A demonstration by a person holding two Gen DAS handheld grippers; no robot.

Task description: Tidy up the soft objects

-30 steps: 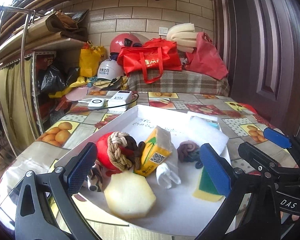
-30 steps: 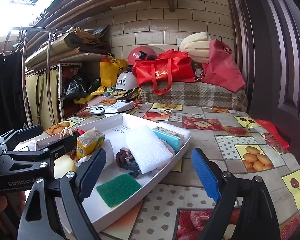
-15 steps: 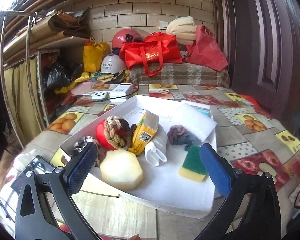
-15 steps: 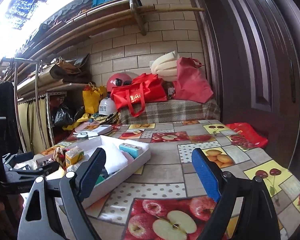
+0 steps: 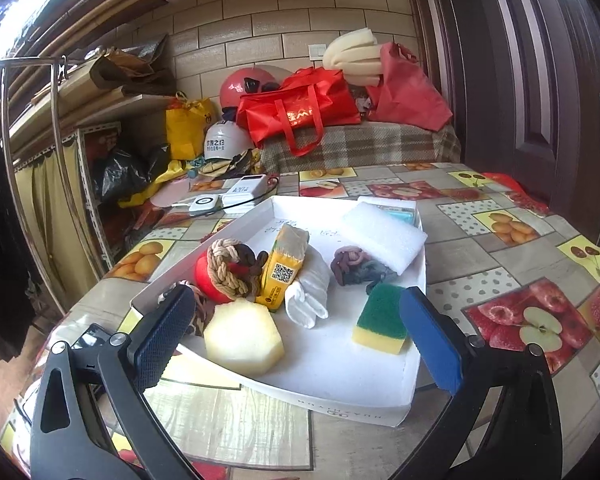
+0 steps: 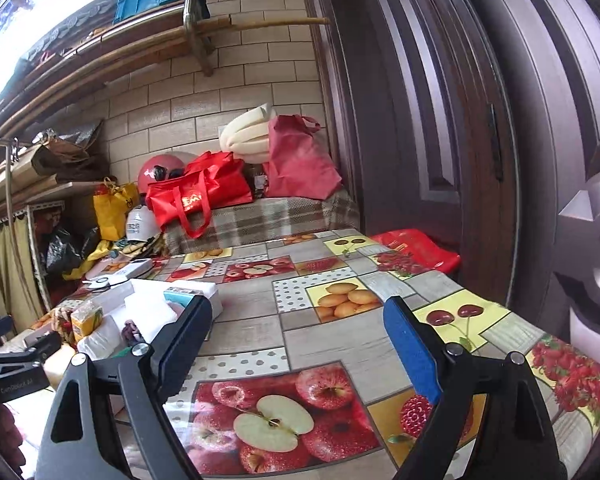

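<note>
my left gripper (image 5: 296,332) hangs at the near edge of the white tray (image 5: 352,396), jaws spread wide with nothing between the pads. just past them in the tray i see a pale yellow hexagonal sponge (image 5: 242,336) at near left and a green-and-yellow scouring sponge (image 5: 380,320) at near right. behind those lie a rolled white cloth (image 5: 310,290), a yellow carton (image 5: 282,270) leaning on it, and a red ball wrapped in knotted rope (image 5: 224,268) to the left. farther back sit a dark knotted fabric bundle (image 5: 356,266) and a white foam block (image 5: 384,236) at the tray's far right corner. my right gripper (image 6: 296,344) is off to the right of the tray, jaws equally wide and empty, over the fruit-print tablecloth (image 6: 332,344). at the far end, a red bag (image 6: 204,192) rests on a plaid-covered surface.
</note>
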